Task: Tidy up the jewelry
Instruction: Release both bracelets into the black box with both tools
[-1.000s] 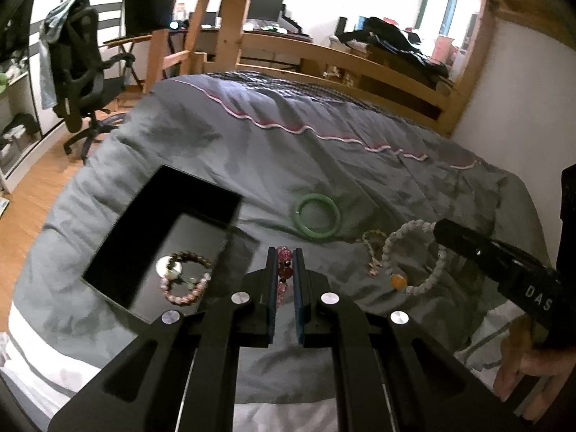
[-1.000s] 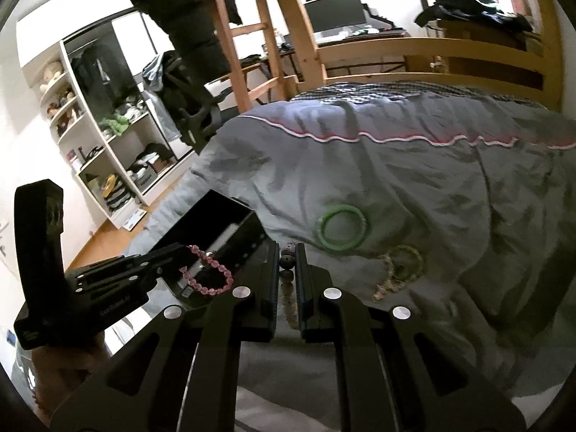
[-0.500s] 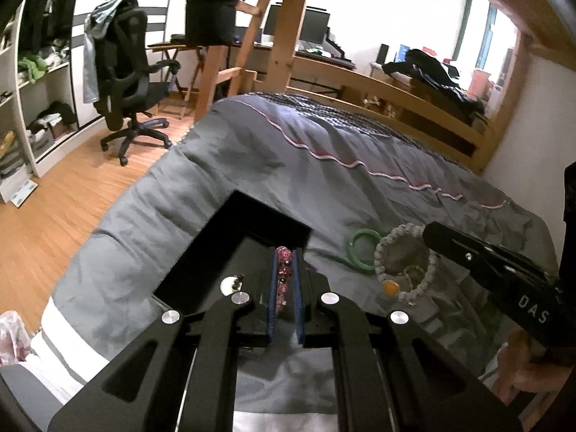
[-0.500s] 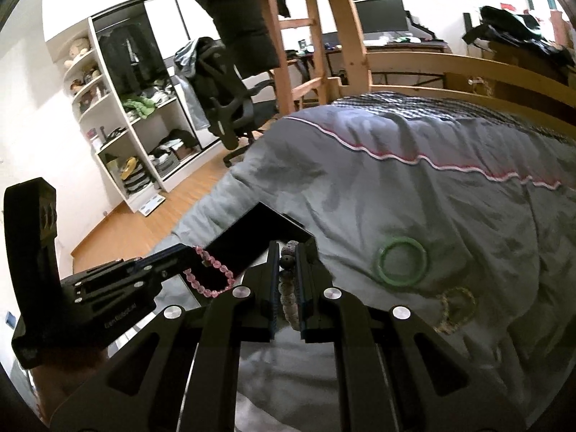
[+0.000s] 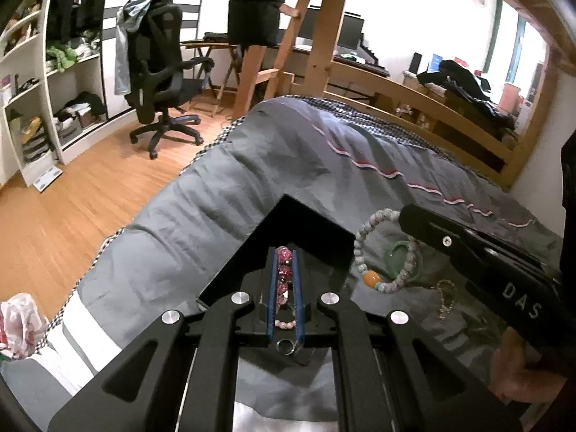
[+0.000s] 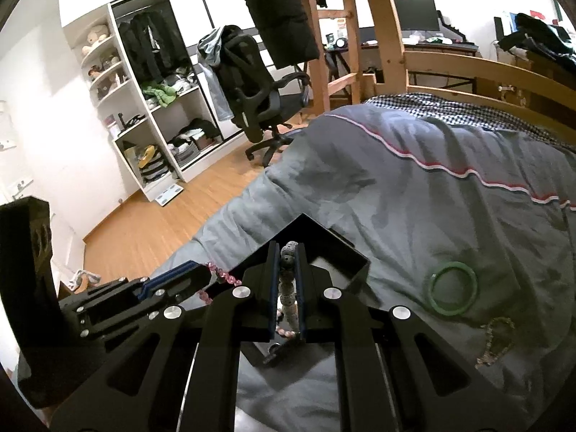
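Over the black box (image 5: pixel 288 230) near the bed's (image 5: pixel 252 165) left edge, my left gripper (image 5: pixel 284 273) pinches a pink bead bracelet (image 5: pixel 283 270) and my right gripper (image 6: pixel 287 270) a grey bead bracelet (image 5: pixel 387 252), both poised for dropping inside.

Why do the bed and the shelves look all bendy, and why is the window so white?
Both wrist views use fisheye lenses, so the wooden bed rail and white shelves curve near the edges; the corners go black. In the left wrist view the window is washed out by bright daylight.
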`<state>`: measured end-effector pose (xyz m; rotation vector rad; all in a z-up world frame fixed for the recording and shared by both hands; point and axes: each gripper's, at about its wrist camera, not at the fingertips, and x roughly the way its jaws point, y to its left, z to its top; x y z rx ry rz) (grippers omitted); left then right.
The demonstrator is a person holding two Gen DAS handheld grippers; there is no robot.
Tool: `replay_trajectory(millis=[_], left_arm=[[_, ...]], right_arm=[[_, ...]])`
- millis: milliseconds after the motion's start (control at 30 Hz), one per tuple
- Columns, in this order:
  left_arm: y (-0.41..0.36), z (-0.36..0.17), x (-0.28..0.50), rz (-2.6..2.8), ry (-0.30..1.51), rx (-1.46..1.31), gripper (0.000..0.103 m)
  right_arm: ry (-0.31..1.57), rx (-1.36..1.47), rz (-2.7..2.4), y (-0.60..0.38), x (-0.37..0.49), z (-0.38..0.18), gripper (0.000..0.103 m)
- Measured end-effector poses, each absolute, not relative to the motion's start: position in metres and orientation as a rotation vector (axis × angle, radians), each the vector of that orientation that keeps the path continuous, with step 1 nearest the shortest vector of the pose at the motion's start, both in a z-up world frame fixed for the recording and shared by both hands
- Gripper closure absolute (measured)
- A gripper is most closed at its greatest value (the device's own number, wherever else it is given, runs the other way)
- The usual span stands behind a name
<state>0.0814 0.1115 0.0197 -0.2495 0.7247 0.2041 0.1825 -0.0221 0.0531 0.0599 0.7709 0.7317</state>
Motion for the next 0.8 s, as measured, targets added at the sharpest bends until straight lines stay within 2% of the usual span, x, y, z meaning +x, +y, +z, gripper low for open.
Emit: replay_trajectory(millis=[800], left_arm=[[0.134, 0.005, 0.081, 0.27, 0.761, -0.315, 0.095]], right_arm=[[0.89, 0.029, 0.755, 0.019, 0.198, 0.01, 0.093]])
